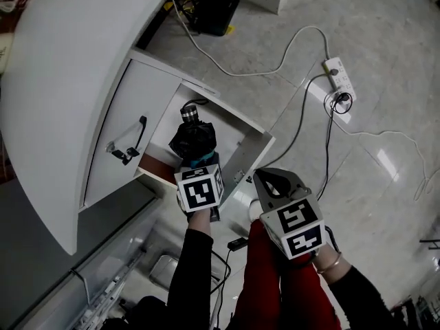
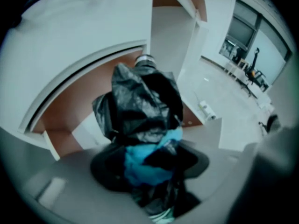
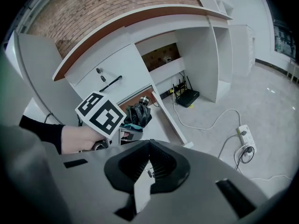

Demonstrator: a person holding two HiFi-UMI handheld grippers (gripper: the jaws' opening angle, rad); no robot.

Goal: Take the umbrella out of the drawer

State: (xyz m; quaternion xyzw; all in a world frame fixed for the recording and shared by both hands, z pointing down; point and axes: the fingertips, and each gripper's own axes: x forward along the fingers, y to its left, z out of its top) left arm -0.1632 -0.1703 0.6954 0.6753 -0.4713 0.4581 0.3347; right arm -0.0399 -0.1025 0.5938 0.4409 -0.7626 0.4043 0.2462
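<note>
Our left gripper is clamped on the one folded black umbrella at the mouth of the single open drawer. Its long axis points away from us, capped end far. The desk top crowds the left, and open floor lies to the right. Our right gripper has its jaws together, empty.

A white power strip is seen lying on the grey tiled floor, with a black plug pushed into it. A white cable is run across the floor towards a black box tucked under the white desk.
</note>
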